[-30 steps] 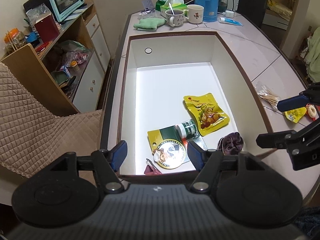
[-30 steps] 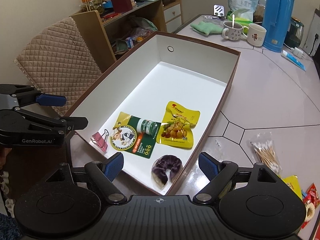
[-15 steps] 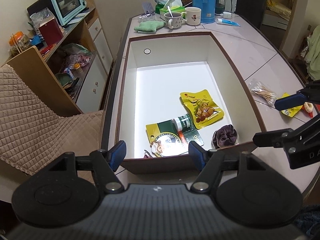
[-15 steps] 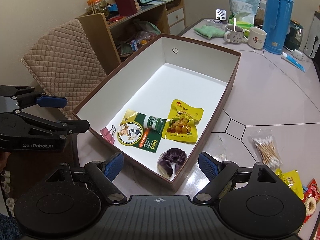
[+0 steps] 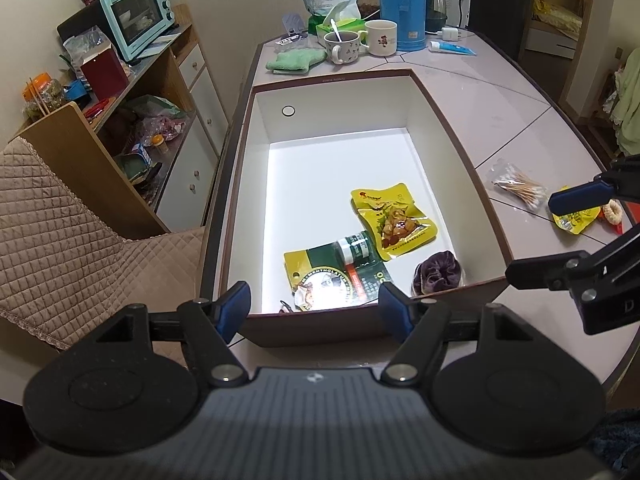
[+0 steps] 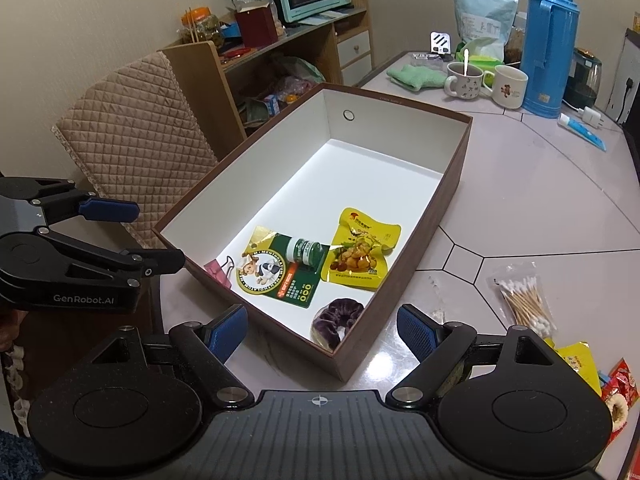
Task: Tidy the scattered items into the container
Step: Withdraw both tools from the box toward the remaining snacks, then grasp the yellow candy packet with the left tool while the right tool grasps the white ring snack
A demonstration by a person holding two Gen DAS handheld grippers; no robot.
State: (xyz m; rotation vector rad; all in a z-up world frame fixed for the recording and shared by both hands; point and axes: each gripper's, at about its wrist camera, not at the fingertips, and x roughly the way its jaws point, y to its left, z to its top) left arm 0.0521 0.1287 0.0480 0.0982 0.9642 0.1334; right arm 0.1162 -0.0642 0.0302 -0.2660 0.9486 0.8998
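Cotton-swab bag [image 6: 524,300] at three o'clock of the right gripper [image 6: 322,330], flat on the desk [image 6: 540,200], well outside the box [image 6: 448,200]. Right gripper wide and empty; left gripper [image 5: 314,306] empty too, part-spread, over the box's near wall. Light, crinkly, probably slippery: best pinched at a loose film edge.

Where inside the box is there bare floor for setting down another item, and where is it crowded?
Free: the far half of the box floor, from the yellow snack pouch back to the end wall with the round hole. Crowded: the near end, where the Mentholatum card, purple scrunchie and pink binder clip lie close together.
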